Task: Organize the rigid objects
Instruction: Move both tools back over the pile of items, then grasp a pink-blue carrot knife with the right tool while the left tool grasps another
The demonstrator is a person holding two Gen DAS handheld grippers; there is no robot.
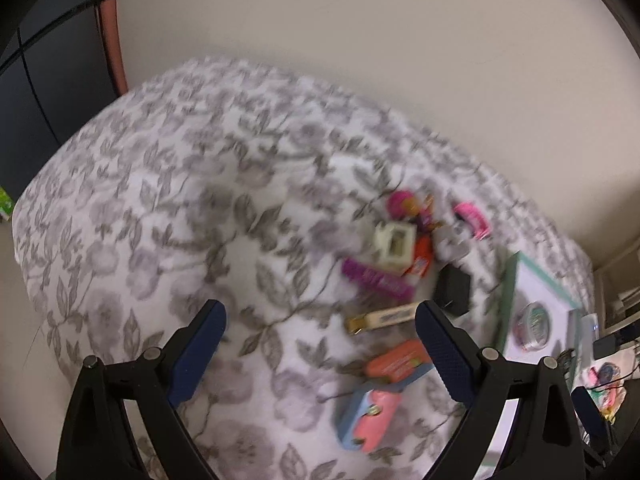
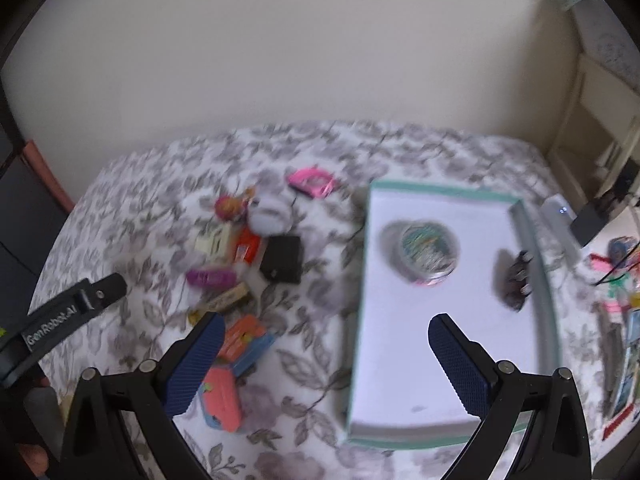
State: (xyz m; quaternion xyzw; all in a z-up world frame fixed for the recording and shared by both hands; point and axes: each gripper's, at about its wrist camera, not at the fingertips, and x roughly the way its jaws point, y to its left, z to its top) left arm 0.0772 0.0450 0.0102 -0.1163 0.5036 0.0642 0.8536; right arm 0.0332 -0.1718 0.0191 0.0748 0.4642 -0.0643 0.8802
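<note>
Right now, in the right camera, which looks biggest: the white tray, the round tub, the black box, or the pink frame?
1. White tray, by far.
2. Round tub.
3. Black box and pink frame look about alike; the frame lies farther off and blurred, so I won't rank them.

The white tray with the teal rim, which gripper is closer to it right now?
Right. The right gripper hangs open at the white tray, one finger over it; the left gripper, also open, is over the floral cloth beside it.

Plain cream wall (image 2: pixel 280 52) behind, evenly and softly lit. Grey leaf-and-flower patterned cover (image 1: pixel 160 200) spread over the whole surface below. Dark cabinet panels (image 1: pixel 36 92) with a reddish edge at far left; pale shelving unit (image 2: pixel 600 120) at far right.
</note>
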